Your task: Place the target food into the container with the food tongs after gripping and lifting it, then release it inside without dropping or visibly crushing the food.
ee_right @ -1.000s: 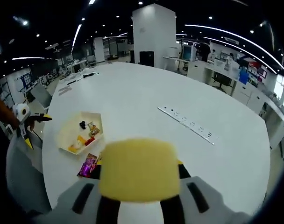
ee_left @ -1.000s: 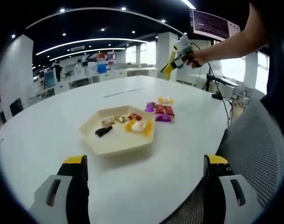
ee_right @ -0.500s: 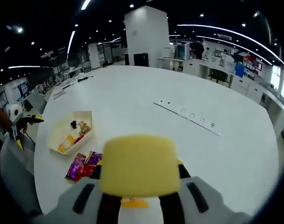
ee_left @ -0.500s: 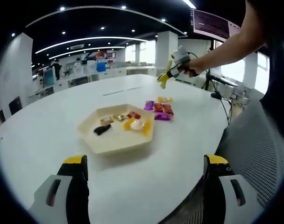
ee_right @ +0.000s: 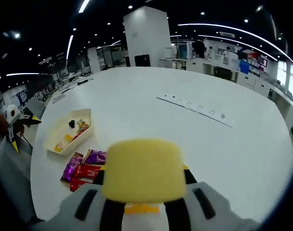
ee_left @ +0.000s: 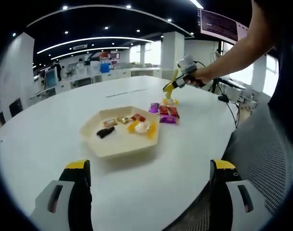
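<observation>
White tabletop (ee_left: 50, 139) runs ahead of my left gripper (ee_left: 149, 192), jaws wide apart; the hexagonal tray (ee_left: 120, 144) lies just ahead, the wrapped snacks (ee_left: 164, 114) beyond it to the right, where my right gripper (ee_left: 169, 88) is nearer.

In the right gripper view, my right gripper (ee_right: 142, 192) has closed yellow tongs (ee_right: 142, 171) over a yellow wrapper (ee_right: 141, 209) directly below them; I judge that the target.

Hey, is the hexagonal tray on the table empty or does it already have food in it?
Not empty: the tray already holds several small food pieces.
</observation>
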Action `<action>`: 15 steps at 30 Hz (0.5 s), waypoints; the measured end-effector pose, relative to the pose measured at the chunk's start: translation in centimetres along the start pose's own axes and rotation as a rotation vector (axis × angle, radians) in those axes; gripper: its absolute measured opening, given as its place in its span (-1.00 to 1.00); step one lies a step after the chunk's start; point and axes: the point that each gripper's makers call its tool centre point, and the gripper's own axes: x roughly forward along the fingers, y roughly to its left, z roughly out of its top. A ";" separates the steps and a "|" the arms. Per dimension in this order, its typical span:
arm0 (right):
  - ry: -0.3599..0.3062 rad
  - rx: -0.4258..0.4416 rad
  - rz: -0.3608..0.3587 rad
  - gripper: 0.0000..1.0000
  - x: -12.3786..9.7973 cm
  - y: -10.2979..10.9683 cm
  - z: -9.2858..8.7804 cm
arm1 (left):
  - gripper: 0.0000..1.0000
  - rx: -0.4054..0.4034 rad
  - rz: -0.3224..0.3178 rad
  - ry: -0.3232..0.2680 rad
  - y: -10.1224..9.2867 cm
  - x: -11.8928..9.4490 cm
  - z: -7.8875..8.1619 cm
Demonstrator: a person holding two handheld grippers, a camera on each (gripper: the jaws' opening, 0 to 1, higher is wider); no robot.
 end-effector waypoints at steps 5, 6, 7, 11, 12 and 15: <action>0.023 0.010 -0.004 -0.42 -0.2 0.0 -0.9 | 0.98 -0.003 0.003 0.002 0.1 0.0 0.0; 0.029 0.004 -0.004 -0.41 -0.2 0.1 -1.0 | 0.98 -0.005 0.002 0.004 0.0 0.0 -0.1; 0.037 -0.006 -0.002 -0.41 -0.2 0.2 -1.1 | 0.98 -0.004 0.002 0.005 0.0 0.0 -0.1; 0.178 -0.110 -0.015 -0.40 0.0 0.3 -2.9 | 0.98 -0.002 -0.002 0.008 -0.1 0.1 -0.2; 0.156 -0.086 -0.019 -0.41 0.1 0.4 -2.4 | 0.98 -0.002 -0.003 0.008 -0.1 0.1 -0.2; 0.199 0.006 -0.033 -0.40 0.0 -0.2 -2.8 | 0.98 -0.002 -0.001 0.006 0.0 0.1 -0.1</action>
